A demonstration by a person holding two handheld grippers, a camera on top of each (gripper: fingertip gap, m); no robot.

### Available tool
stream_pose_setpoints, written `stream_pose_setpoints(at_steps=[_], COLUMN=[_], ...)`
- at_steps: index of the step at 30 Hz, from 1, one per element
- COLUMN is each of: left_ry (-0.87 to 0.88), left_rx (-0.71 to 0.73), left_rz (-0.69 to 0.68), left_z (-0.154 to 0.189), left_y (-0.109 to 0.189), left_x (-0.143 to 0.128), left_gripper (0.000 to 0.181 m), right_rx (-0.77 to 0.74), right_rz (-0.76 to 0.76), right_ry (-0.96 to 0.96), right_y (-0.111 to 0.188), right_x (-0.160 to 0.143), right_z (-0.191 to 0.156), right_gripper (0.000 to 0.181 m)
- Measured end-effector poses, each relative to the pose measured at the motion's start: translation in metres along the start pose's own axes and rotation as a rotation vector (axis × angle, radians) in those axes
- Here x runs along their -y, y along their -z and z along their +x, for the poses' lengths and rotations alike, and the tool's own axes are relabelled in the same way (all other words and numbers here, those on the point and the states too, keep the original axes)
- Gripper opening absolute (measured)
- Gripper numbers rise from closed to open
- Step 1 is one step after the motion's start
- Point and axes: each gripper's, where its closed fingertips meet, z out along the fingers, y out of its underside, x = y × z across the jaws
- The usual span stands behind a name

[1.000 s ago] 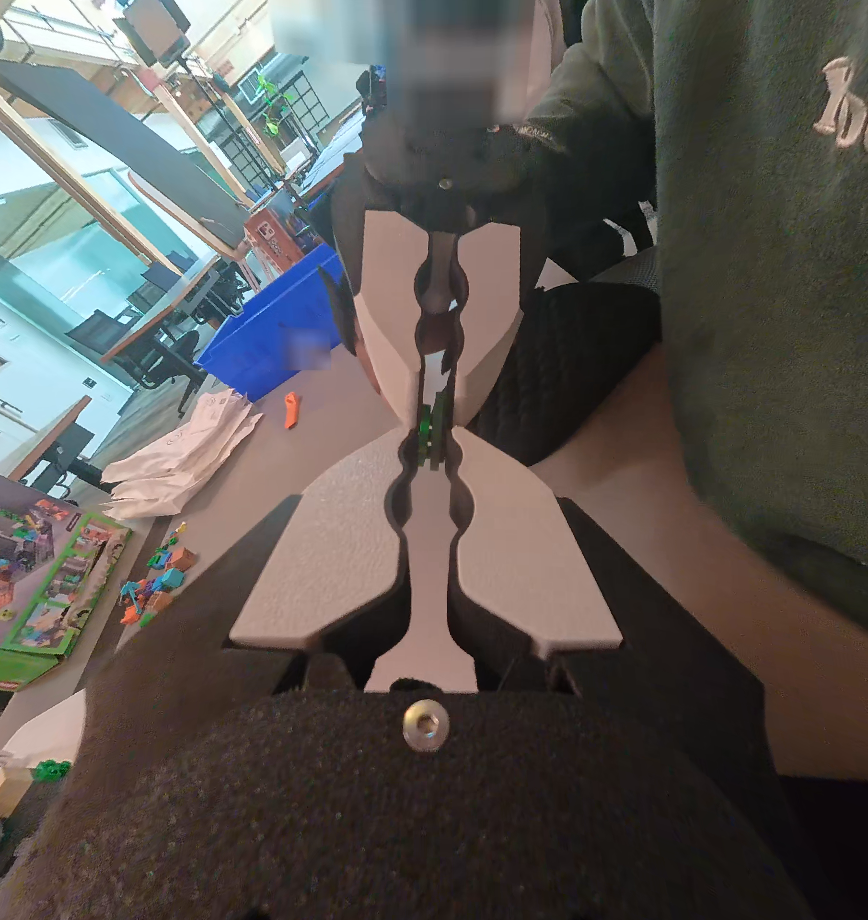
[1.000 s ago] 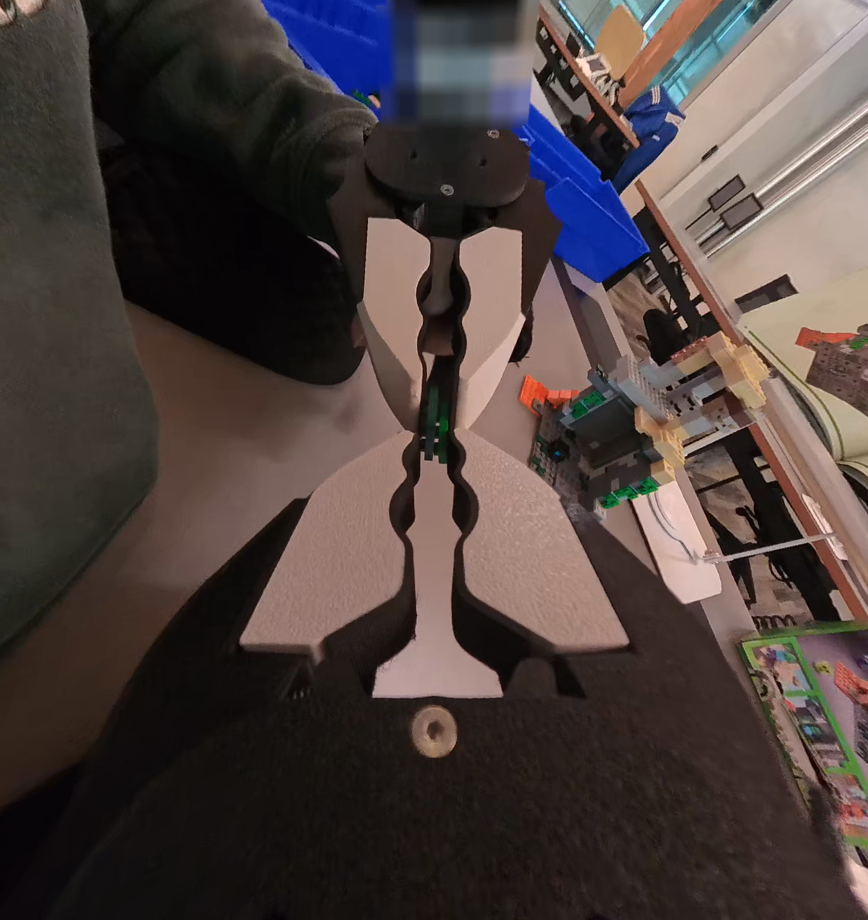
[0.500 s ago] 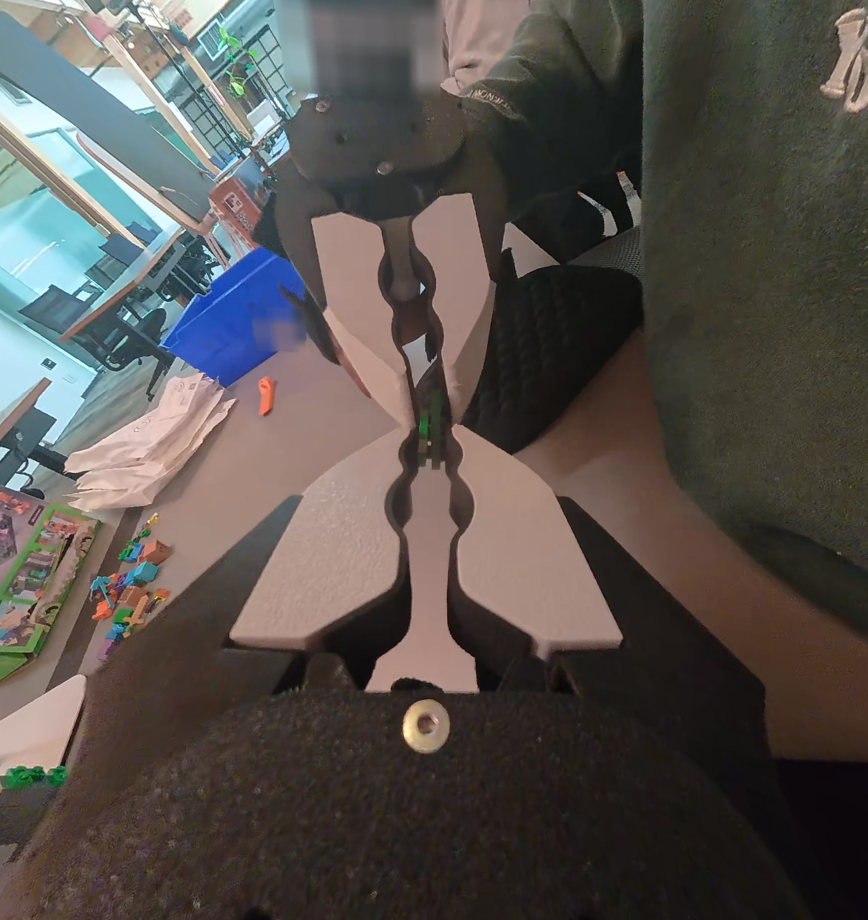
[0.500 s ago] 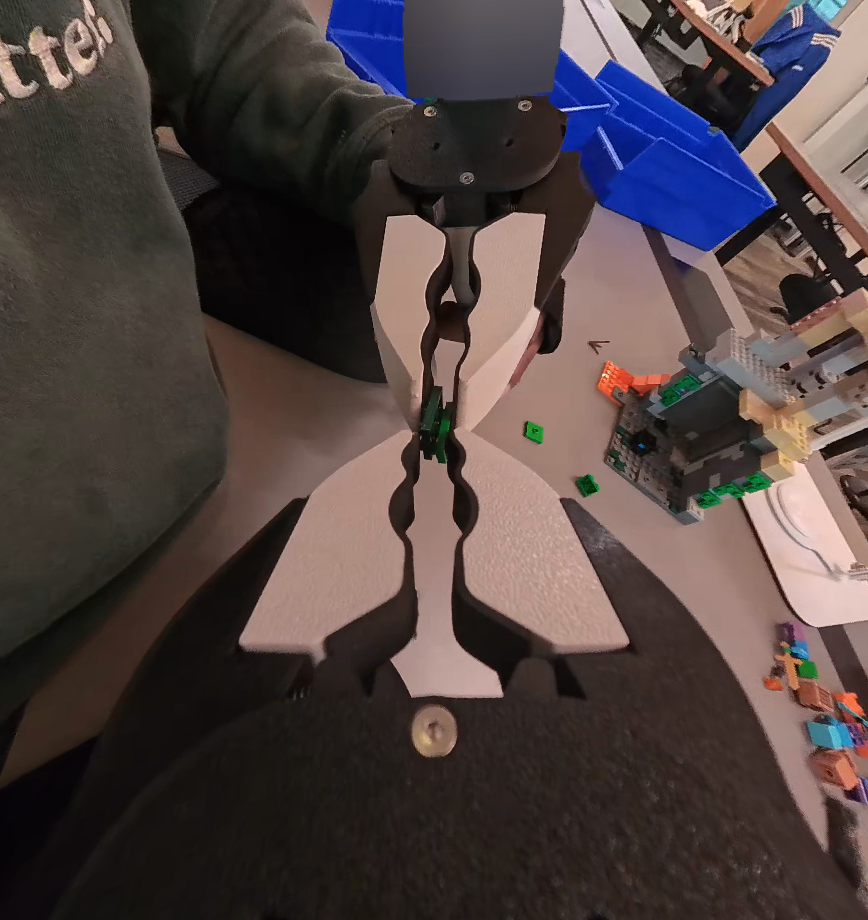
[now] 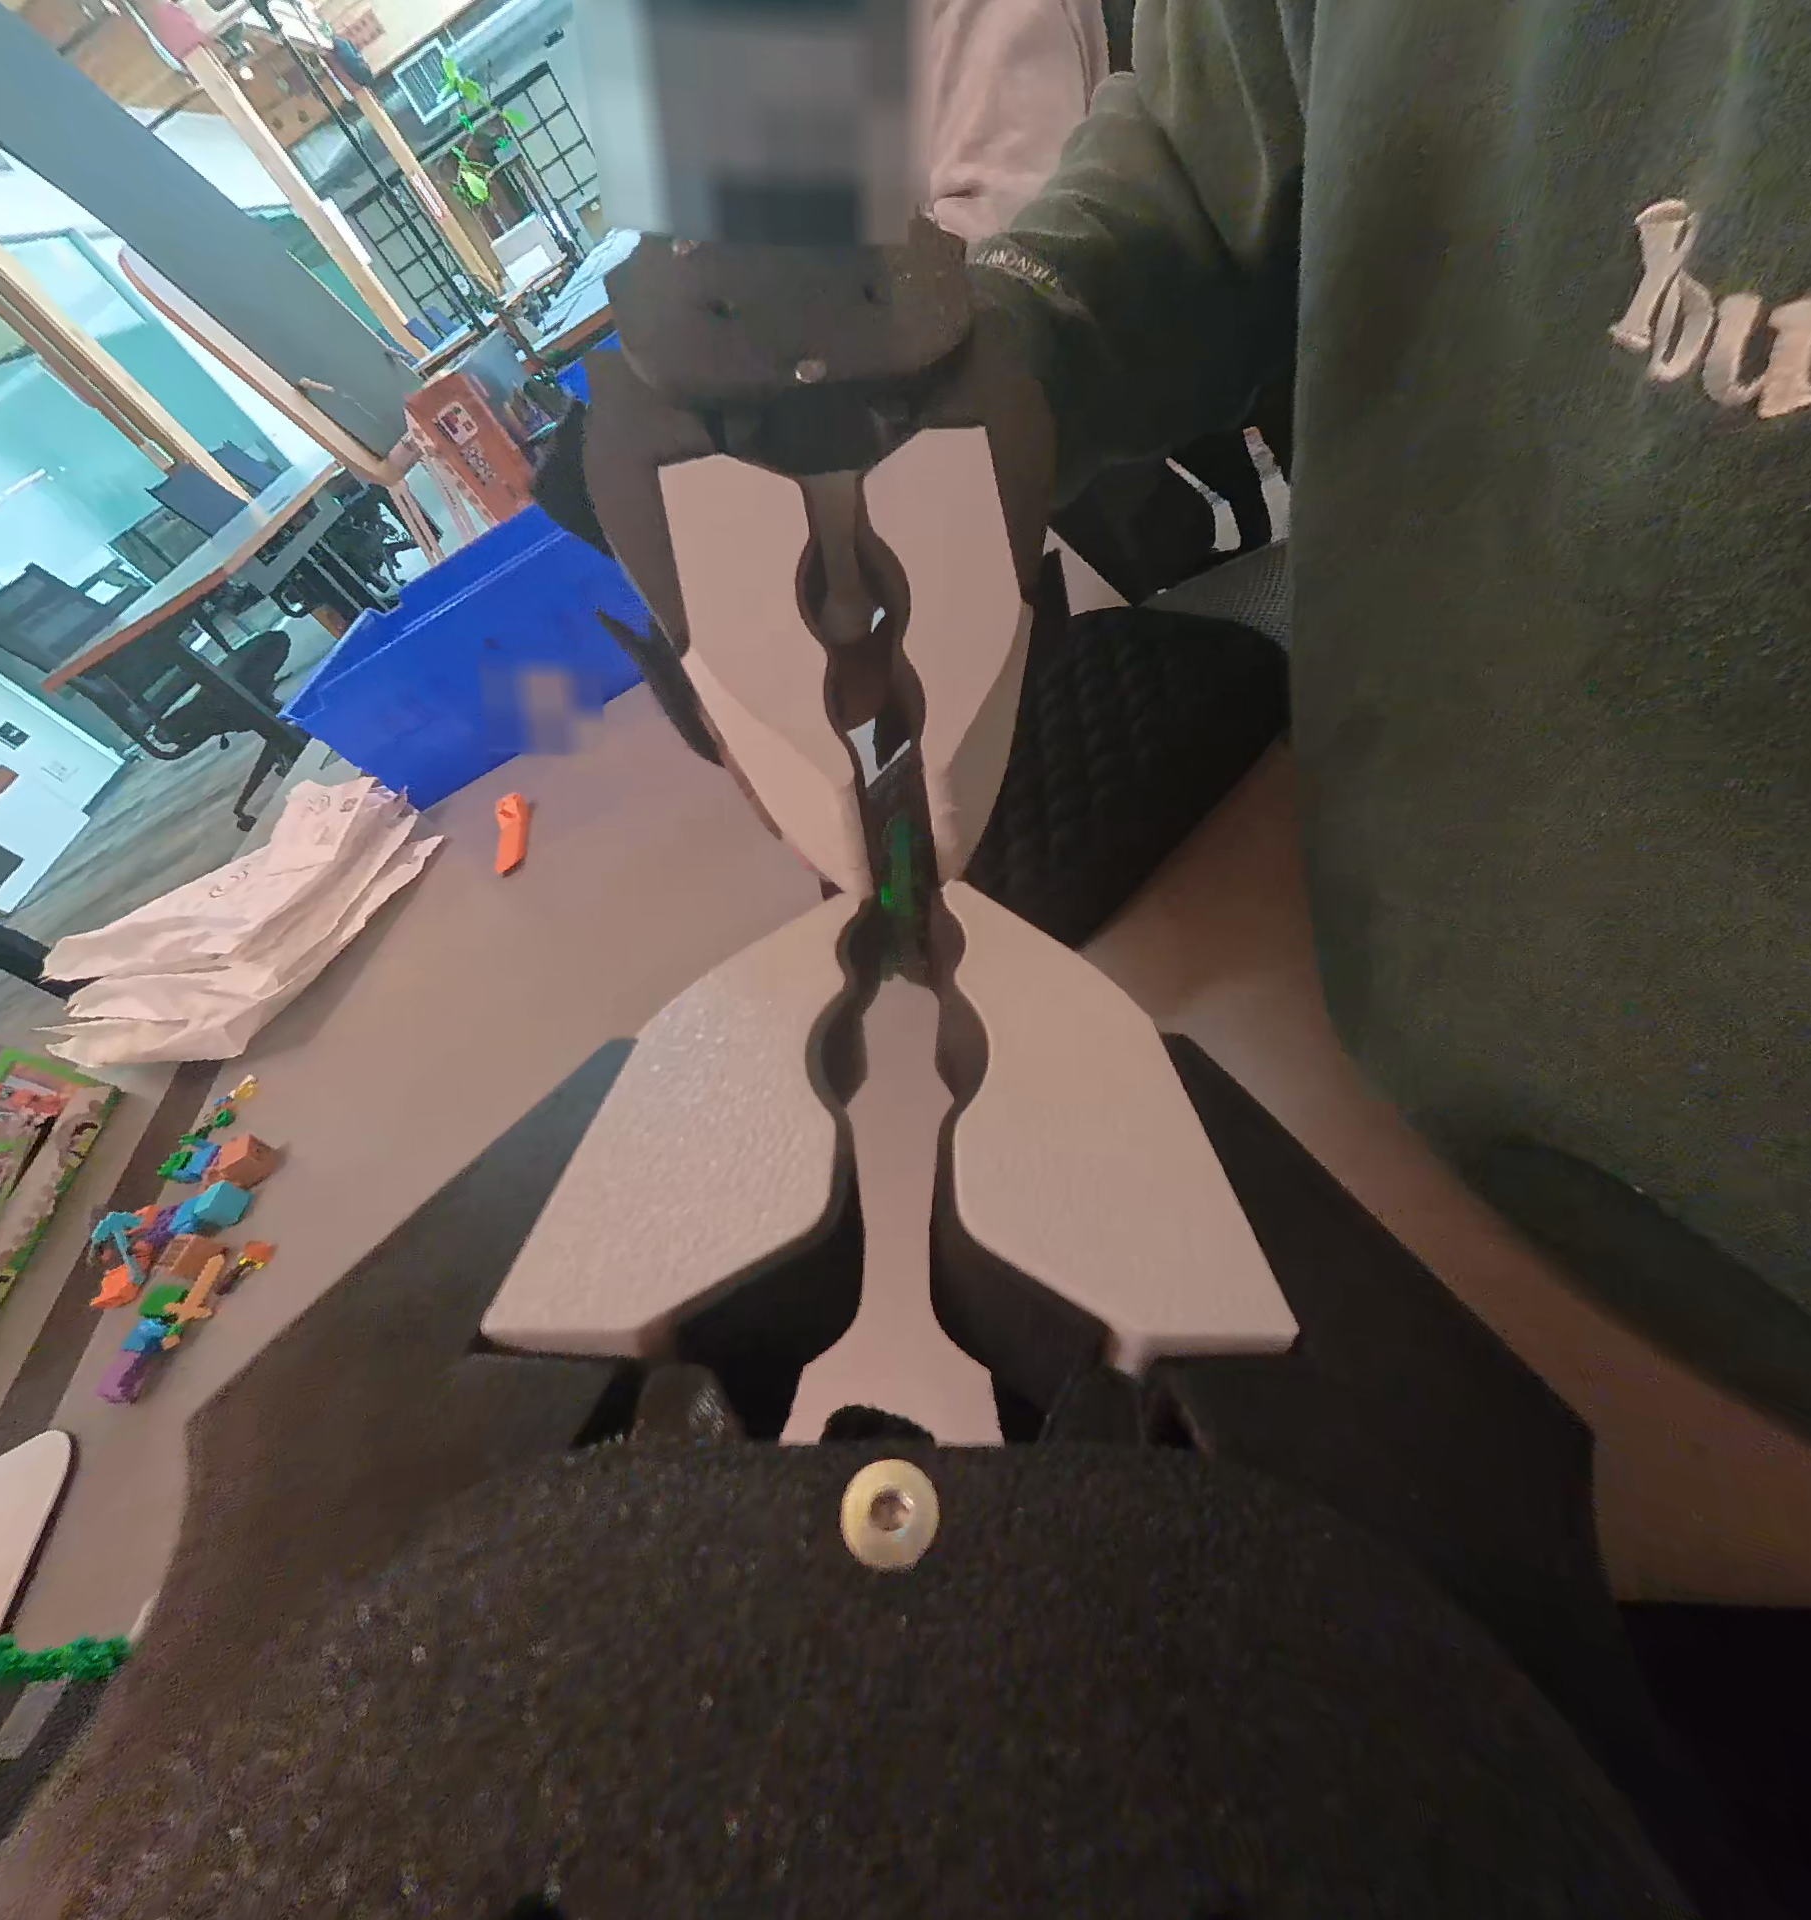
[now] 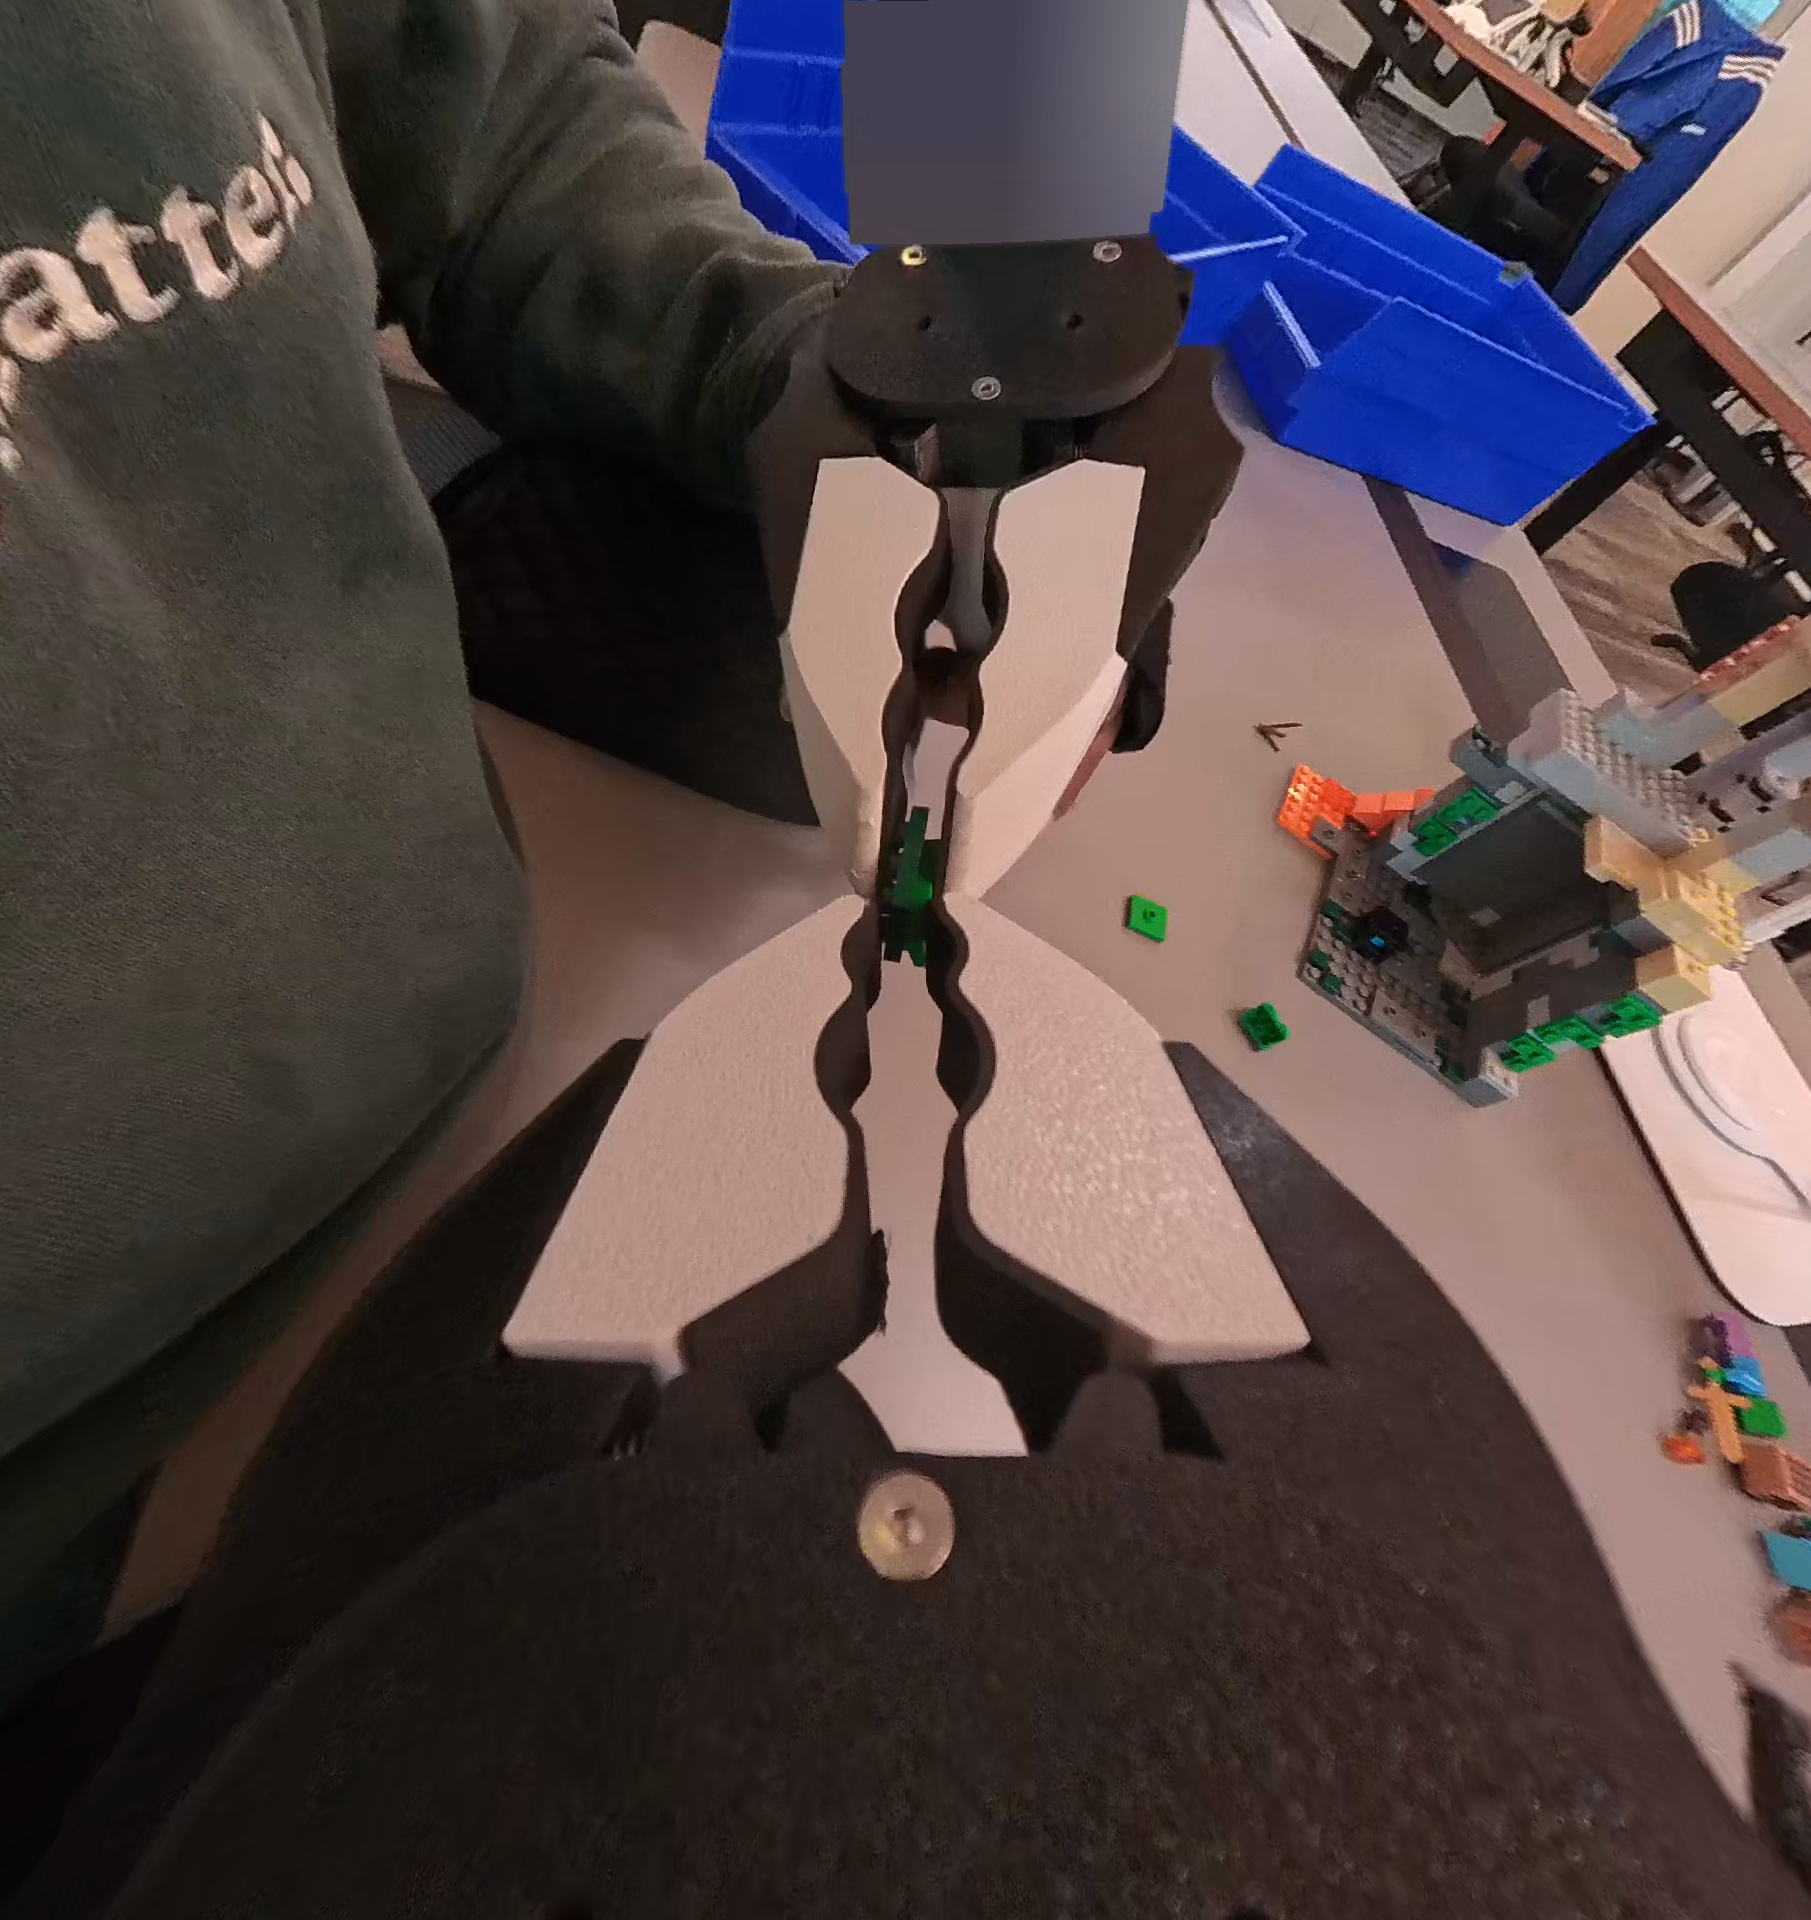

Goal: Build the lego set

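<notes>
My two grippers meet tip to tip above the grey table, close to the person's green sweatshirt. A small green lego piece sits between both pairs of tips; it also shows in the right wrist view. My left gripper is shut on it. My right gripper is shut on it from the other side. The opposing gripper fills the upper middle of each view. A partly built grey, tan and green lego building stands on the table at the right.
Two loose green pieces lie near the building. Small colourful figures and the set's box lie at the left. White paper bags, an orange piece and blue bins lie farther off. The grippers are tip to tip, or close to it.
Both grippers have tilted and shifted while staying tip to tip on the green piece. The building and loose pieces have slid into fuller view on the right.
</notes>
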Motion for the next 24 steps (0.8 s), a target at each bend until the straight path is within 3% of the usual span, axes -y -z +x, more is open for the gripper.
stream_pose_setpoints(at_steps=[9,15,20,24], left_ry=[-0.022,0.099,0.281,0.225], left_rx=[0.026,0.003,0.011,0.04], left_rz=[-0.015,-0.023,-0.023,-0.04], left_z=[-0.002,-0.005,-0.016,-0.017], left_y=[0.0,0.001,0.004,0.006], left_x=[0.0,-0.012,-0.023,-0.027], left_gripper=[0.009,0.009,0.008,0.008], right_rx=[0.003,0.0,-0.099,-0.101], right_rz=[0.062,0.086,0.046,-0.003], right_ry=[-0.046,-0.145,-0.025,-0.009], right_y=[0.001,-0.008,-0.009,-0.011], right_x=[0.001,-0.01,-0.016,-0.02], right_z=[0.003,0.008,0.02,0.021], right_gripper=[0.008,0.008,0.012,0.02])
